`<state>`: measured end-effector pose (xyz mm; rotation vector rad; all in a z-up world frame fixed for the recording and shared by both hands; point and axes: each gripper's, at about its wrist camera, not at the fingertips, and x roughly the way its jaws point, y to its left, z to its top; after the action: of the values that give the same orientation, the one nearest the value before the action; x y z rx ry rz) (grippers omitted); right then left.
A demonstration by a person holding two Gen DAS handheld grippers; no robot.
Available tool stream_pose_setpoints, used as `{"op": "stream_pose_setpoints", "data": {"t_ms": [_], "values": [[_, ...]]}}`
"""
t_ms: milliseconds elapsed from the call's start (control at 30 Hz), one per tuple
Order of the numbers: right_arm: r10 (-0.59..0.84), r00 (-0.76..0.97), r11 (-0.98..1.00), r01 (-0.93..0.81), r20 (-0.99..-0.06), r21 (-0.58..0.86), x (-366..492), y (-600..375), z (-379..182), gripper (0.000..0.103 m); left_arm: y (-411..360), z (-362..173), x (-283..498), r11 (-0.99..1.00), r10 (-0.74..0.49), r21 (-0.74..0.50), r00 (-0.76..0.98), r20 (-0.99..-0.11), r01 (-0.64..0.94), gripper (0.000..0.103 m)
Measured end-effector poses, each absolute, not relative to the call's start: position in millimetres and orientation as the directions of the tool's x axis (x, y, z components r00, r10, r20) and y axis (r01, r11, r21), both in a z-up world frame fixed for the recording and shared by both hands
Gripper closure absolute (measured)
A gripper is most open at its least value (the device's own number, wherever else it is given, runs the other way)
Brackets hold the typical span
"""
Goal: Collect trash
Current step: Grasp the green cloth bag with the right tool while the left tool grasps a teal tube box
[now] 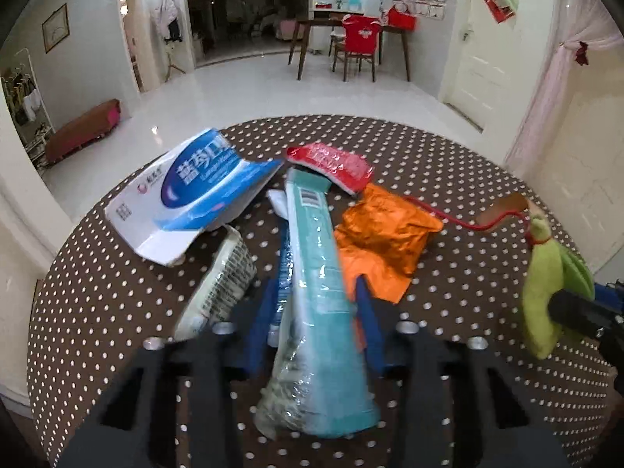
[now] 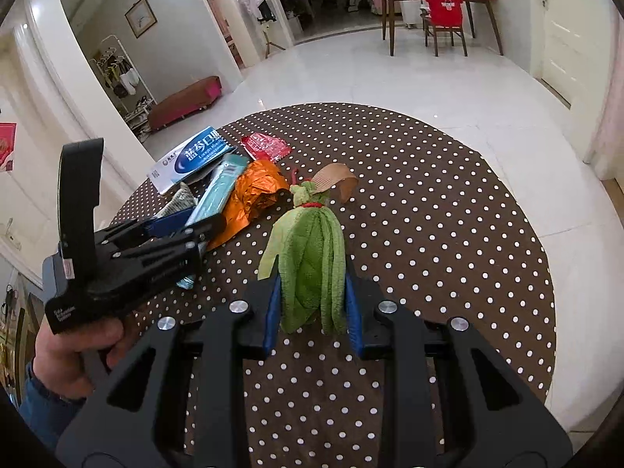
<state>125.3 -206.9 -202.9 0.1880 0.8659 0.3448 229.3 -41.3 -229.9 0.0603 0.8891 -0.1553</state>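
Note:
My left gripper is shut on a long teal plastic-wrapped packet, also seen in the right wrist view. Around it lie a blue-and-white box, a printed wrapper, a red sachet and a crumpled orange foil. My right gripper is shut on a green cloth bundle tied with red string; it shows at the right in the left wrist view. A tan ribbon loop lies behind the bundle.
Everything sits on a round table with a brown white-dotted cloth. My left gripper's body and the hand holding it are at the left. White tile floor, a wooden table and a red-covered chair are beyond.

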Motion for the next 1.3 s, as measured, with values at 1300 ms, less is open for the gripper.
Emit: {"op": "stream_pose_setpoints", "data": {"t_ms": [1300], "values": [[0.388, 0.614, 0.918, -0.190, -0.688, 0.348, 104, -239, -196, 0.075, -34, -227, 173, 0.975, -0.122, 0.021, 0.618, -0.777, 0.220, 0.071]]}}
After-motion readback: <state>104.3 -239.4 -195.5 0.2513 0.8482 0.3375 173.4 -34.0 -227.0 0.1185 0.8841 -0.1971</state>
